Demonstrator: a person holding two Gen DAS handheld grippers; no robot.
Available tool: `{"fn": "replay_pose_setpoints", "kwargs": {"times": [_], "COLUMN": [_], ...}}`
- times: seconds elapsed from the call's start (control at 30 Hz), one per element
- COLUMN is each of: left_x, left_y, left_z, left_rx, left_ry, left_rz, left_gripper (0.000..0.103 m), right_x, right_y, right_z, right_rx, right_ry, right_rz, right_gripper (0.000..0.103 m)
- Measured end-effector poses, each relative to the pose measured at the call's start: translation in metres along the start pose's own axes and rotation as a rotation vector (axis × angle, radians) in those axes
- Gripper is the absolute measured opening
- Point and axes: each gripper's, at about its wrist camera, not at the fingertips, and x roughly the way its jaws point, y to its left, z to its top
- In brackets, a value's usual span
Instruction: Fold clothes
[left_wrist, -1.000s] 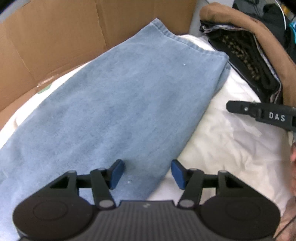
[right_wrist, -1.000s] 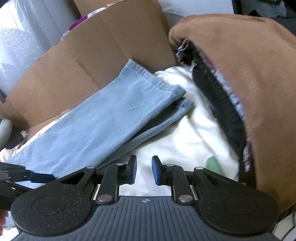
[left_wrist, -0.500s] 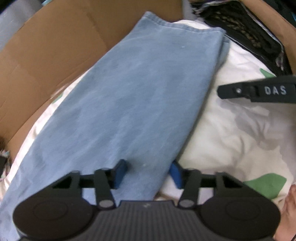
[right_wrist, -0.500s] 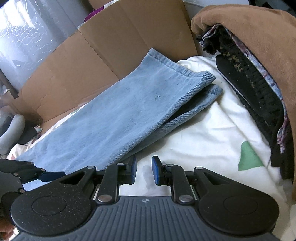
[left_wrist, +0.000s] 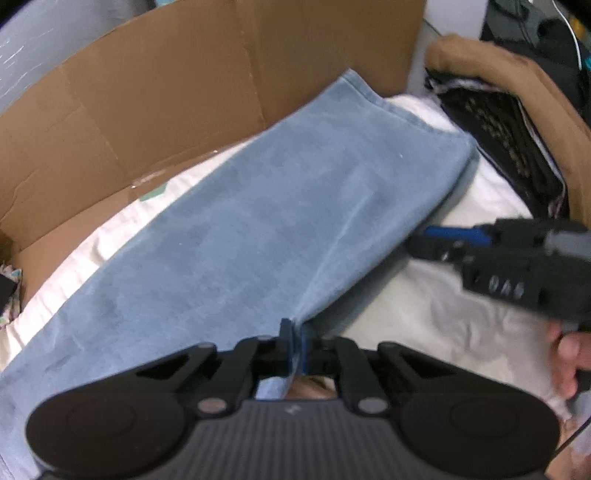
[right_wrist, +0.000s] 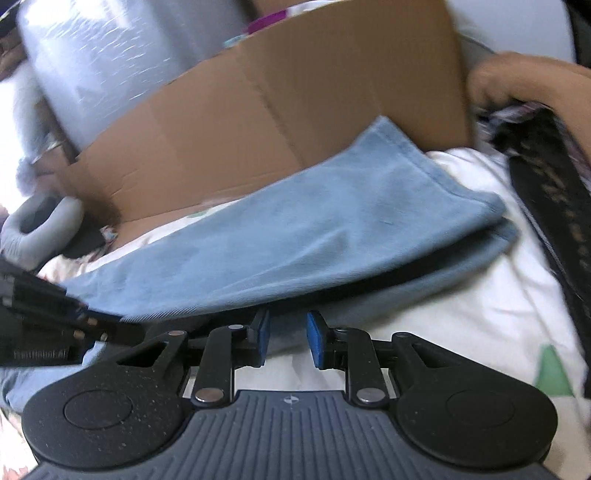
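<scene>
Light blue jeans (left_wrist: 277, 221) lie folded lengthwise on a white sheet (left_wrist: 461, 317). My left gripper (left_wrist: 293, 343) is shut on their near side edge, and the cloth rises in a crease at the pads. My right gripper (right_wrist: 288, 336) sits low on the sheet with its jaws opening and nothing between them. The jeans (right_wrist: 332, 229) have their lower layer just past its fingertips. In the left wrist view the right gripper (left_wrist: 448, 240) points at the jeans' right edge, with a person's hand (left_wrist: 569, 354) behind it. The left gripper's body (right_wrist: 44, 314) shows at the far left of the right wrist view.
A brown cardboard flap (left_wrist: 184, 92) stands behind the jeans. A pile of dark patterned and brown clothes (left_wrist: 517, 147) lies at the right, also in the right wrist view (right_wrist: 546, 192). A grey padded thing (right_wrist: 40, 225) sits at the far left.
My left gripper closed on the jeans' side edge and lifted it a little. My right gripper slid left toward the jeans and its jaws widened slightly.
</scene>
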Motion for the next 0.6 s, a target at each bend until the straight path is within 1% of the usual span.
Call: {"fn": "replay_pose_setpoints", "kwargs": {"times": [0.13,0.27,0.4,0.5,0.6], "left_x": [-0.005,-0.010,-0.013,-0.013,-0.012], "left_y": [0.006,0.010,0.017,0.019,0.020], "left_z": [0.003,0.008,0.011,0.013,0.015], "left_rx": [-0.014,-0.018,-0.035,-0.041,-0.040], "left_ry": [-0.015,-0.030,-0.039,-0.036,-0.028], "left_rz": [-0.016,-0.021,-0.028,-0.037,-0.044], "left_gripper": [0.003,0.003,0.003,0.003,0.003], "right_x": [0.012,0.029,0.052,0.060,0.057], "right_y": [0.010,0.016,0.016,0.015,0.020], "right_z": [0.010,0.021,0.032,0.031,0.023], "right_rx": [-0.035,-0.071,-0.084,-0.086,-0.173], "right_ry": [-0.001,0.019,0.092,0.158,0.224], "right_rz": [0.006,-0.001,-0.028,-0.028,-0.008], "right_gripper": [0.029,0.033,0.033,0.034,0.034]}}
